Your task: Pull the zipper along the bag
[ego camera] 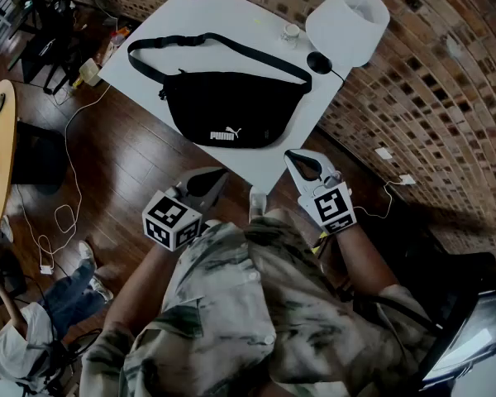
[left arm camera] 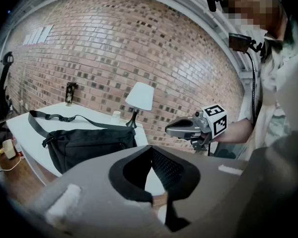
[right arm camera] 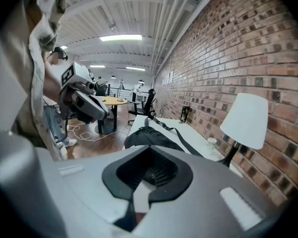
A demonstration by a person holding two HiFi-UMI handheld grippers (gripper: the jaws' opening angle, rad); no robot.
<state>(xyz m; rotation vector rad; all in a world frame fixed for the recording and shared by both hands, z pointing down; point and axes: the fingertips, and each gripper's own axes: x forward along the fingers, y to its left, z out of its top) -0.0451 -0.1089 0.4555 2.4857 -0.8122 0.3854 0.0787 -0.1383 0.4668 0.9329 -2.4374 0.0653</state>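
Head view: the black bag [ego camera: 227, 110] lies flat on the white table [ego camera: 207, 11], its strap [ego camera: 223, 48] looped out on the far side of it. My left gripper [ego camera: 219, 174] and right gripper [ego camera: 291, 155] hang off the near table edge, on my side of the bag, neither touching it. The left one sits near the bag's near left corner, the right one near its near right corner. A white lamp [ego camera: 347, 19] stands beyond the bag's right end. I cannot make out the zip pull.

Left gripper view: my jaws are pressed together at the tips, nothing between them. The bag [left arm camera: 89, 145] lies ahead and to the left, apart from them. The right gripper [left arm camera: 170, 129] floats off the bag's right end.

Right gripper view: jaws together here too, nothing pinched. The bag [right arm camera: 146, 138] lies just past the tips, untouched. The left gripper [right arm camera: 103, 114] hangs to the left of the bag.
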